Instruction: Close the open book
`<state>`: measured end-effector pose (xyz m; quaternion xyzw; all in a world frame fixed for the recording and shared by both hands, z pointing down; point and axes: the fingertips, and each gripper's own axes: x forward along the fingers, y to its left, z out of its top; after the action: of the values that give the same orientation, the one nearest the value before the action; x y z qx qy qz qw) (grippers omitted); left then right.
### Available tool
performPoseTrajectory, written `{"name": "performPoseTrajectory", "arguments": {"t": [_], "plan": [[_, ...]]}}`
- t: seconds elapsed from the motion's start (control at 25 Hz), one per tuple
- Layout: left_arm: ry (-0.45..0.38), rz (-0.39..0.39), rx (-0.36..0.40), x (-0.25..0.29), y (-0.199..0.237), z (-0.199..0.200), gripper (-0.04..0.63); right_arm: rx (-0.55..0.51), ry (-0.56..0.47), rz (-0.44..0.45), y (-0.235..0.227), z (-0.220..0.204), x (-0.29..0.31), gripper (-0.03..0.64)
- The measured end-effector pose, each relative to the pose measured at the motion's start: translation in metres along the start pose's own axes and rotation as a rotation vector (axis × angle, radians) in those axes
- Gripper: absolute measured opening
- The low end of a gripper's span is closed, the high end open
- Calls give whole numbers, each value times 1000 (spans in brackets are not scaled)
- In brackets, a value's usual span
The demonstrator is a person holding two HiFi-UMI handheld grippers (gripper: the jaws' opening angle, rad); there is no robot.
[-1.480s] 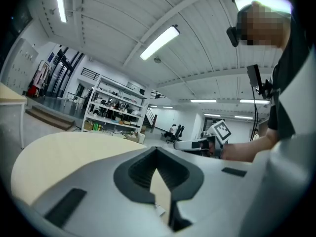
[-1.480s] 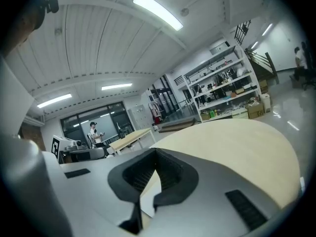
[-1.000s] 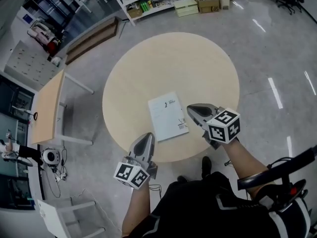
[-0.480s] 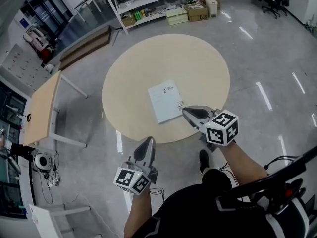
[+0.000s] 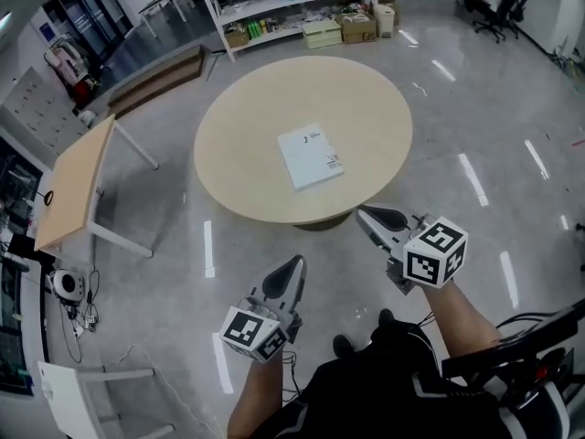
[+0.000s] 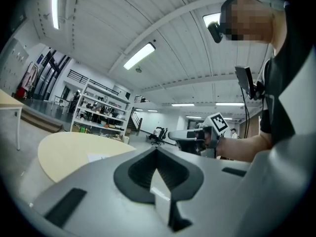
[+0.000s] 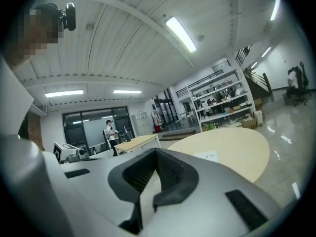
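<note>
On the tabletop, near its middle, the book lies shut and flat, so nothing needs gripping: your left tool and right tool are both pinched together, empty, well off the tabletop's edge.

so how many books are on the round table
1: the book, flat near the middle of the table. The whole top shows, so none hidden.

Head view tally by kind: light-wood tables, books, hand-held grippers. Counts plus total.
Light-wood tables: 2, the round table and the rectangular table
Books: 1, the book, lying closed on the round table
Hand-held grippers: 2, the left hand-held gripper and the right hand-held gripper, both off the table
Total: 5
</note>
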<state>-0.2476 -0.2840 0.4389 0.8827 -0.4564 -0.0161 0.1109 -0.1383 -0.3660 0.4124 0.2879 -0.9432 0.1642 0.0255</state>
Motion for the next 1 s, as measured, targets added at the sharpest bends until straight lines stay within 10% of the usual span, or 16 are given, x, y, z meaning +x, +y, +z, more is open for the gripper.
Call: {"name": "performPoseTrajectory", "arguments": {"t": [1.0], "plan": [[26, 152, 85, -78, -356, -40, -9, -28, -79, 109, 69, -47, -359, -2]]}}
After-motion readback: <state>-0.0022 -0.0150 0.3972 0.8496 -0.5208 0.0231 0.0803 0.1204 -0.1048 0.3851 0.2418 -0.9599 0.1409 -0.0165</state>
